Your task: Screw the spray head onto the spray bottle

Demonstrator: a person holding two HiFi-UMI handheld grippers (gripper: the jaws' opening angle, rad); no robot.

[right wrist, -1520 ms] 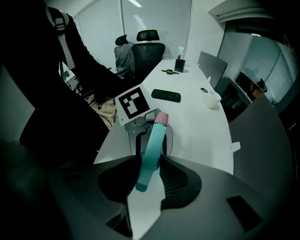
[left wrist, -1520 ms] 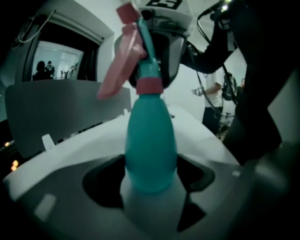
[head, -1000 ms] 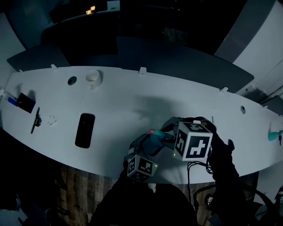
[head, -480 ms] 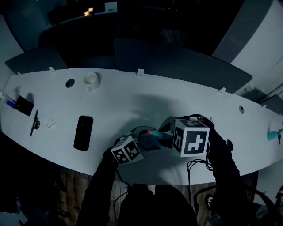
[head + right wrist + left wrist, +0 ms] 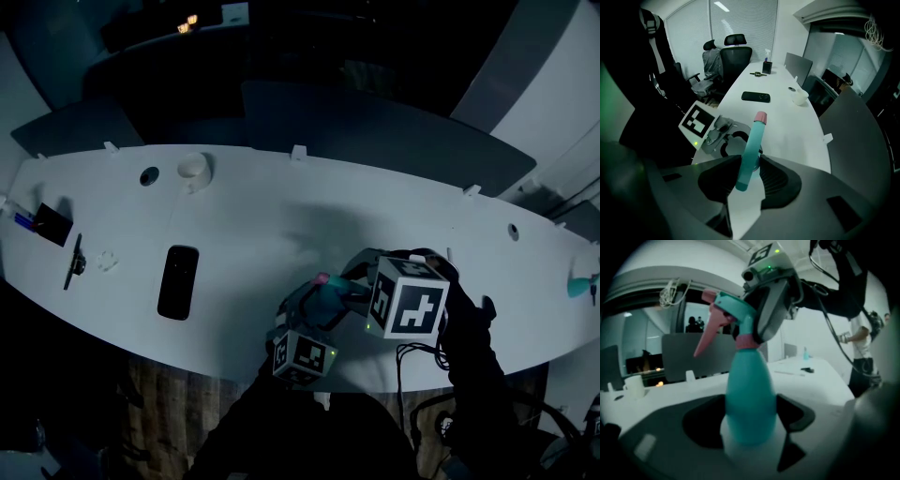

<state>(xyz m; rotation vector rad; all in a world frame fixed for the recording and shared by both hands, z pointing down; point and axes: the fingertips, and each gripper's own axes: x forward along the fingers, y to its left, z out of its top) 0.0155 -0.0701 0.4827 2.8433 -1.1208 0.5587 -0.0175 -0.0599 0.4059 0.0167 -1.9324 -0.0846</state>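
In the left gripper view the teal spray bottle (image 5: 750,394) stands upright between my left gripper's (image 5: 750,416) jaws, which are shut on its body. Its spray head (image 5: 733,310), teal with a pink trigger and a pink collar, sits on the neck. My right gripper (image 5: 771,310) comes down from above and grips that head. The right gripper view looks down on the spray head (image 5: 752,150), held tight in the right gripper (image 5: 750,171). The head view has the bottle (image 5: 325,302) near the table's front edge, between the left gripper (image 5: 309,321) and right gripper (image 5: 364,286).
A black phone (image 5: 178,279) lies left of the grippers on the white table (image 5: 253,225). Further back and left are a white cup (image 5: 194,167), a small black holder (image 5: 52,220) and a dark tool (image 5: 75,255). Office chairs stand beyond the table's far edge.
Half a second ago the left gripper's marker cube sat higher and further left. It is back low under the bottle, as a second ago. The right gripper has stayed put.
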